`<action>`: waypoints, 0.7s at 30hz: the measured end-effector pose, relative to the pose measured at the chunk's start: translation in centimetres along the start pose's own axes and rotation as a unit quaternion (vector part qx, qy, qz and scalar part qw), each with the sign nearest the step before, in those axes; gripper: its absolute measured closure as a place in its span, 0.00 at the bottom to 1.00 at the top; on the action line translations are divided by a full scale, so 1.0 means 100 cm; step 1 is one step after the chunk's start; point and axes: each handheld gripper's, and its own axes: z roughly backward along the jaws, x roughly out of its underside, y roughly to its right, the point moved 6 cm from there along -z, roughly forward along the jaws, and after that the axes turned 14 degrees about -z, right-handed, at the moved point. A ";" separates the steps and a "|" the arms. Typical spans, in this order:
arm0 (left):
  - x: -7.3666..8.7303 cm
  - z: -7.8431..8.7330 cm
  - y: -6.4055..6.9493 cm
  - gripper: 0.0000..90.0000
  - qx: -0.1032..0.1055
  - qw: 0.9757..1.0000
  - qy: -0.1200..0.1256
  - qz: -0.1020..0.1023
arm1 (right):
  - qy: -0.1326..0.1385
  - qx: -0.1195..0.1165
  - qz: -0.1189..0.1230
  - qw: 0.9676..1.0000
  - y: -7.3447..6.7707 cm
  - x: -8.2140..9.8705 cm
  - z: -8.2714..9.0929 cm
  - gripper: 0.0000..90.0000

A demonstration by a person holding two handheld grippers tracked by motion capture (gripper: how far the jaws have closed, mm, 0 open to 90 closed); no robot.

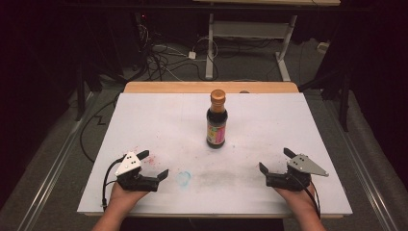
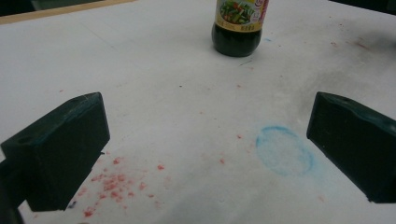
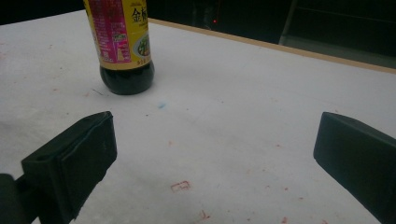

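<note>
The left gripper (image 1: 153,164) rests at about eight o'clock on the white table (image 1: 144,115), held in a hand (image 1: 124,196), its jaws spread wide with nothing between them. Red specks (image 2: 112,184) lie by its left jaw, and a faint blue ring (image 2: 284,150) marks the sheet just right of it, near six o'clock. The bottle (image 1: 216,120), dark with an orange cap and a bright label, stands upright at the centre toward twelve o'clock, well apart from both grippers. The right gripper (image 1: 275,160) sits at about four o'clock, jaws likewise wide apart and empty, angled toward the bottle.
</note>
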 end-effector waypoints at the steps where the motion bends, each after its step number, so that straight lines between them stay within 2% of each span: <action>1: 0.000 0.000 0.000 0.00 -0.001 1.000 0.000 0.000 | -0.001 0.000 0.000 1.000 0.000 0.000 0.000 0.00; 21: 0.001 -0.001 -0.002 0.00 -0.005 1.000 -0.015 -0.006 | -0.001 0.001 0.003 1.000 0.000 0.001 -0.002 0.00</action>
